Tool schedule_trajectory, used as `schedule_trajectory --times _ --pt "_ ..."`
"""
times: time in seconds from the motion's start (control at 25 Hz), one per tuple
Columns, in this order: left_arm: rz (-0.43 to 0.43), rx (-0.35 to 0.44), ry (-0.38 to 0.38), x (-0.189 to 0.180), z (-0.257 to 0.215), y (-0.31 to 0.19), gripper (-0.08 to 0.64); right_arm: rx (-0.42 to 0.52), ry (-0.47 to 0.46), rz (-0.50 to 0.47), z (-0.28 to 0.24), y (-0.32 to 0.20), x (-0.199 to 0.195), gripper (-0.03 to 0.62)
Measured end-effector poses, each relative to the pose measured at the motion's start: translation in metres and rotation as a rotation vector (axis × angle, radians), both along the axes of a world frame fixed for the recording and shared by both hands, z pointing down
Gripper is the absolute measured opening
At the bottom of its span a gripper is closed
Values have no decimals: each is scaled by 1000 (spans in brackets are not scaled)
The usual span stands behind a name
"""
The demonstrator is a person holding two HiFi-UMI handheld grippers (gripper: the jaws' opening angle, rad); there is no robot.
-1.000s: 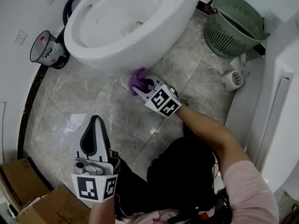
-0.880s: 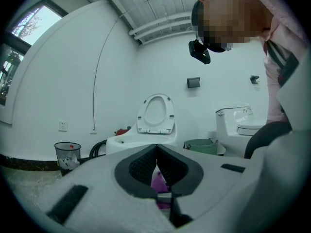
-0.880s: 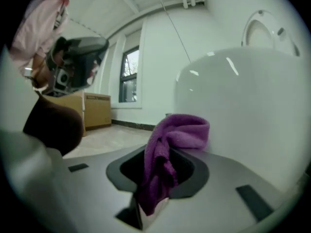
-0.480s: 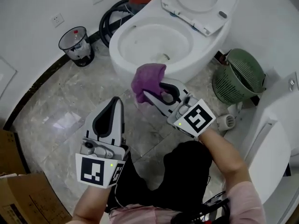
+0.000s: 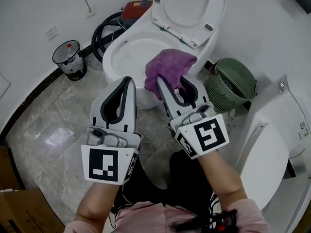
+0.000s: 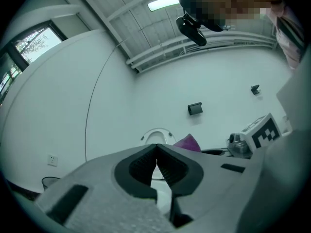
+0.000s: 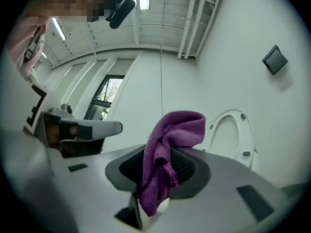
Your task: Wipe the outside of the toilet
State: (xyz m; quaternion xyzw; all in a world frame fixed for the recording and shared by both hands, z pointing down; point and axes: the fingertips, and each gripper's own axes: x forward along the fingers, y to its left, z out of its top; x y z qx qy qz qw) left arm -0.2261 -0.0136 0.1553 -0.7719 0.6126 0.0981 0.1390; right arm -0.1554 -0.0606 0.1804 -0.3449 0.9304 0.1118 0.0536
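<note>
A grey marbled floor runs under a white toilet, whose seat and lid are tipped up against the wall. The bowl's outside is glossy and plain, with no brand mark showing. A large white fixture on the right carries a small sticker with print too small to read. A green slatted basket stands beside the toilet base.

Both grippers are raised side by side in front of the bowl, each cube showing black-and-white square markers and no words. The right gripper is clamped on a purple cloth, a fuzzy, crumpled piece that bunches above the jaws and hangs down between them, held in the air at the bowl's front. The left gripper has its jaws pressed together with nothing between them.

A clear bin with a dark liner stands by the wall, near a coiled black hose.
</note>
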Motion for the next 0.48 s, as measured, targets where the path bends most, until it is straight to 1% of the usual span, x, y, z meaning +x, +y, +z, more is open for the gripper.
schedule_trajectory --times 0.08,0.2,0.36,0.48 --pt "11 -12 4 4 3 -3 8 16 17 20 8 5 3 118" --pt "17 -21 14 4 8 -6 8 34 56 14 17 9 0 117" --pt "11 -17 39 -1 10 -6 8 16 62 5 24 8 -1 113" --pt "20 -19 55 2 12 -6 8 15 72 32 26 5 3 106"
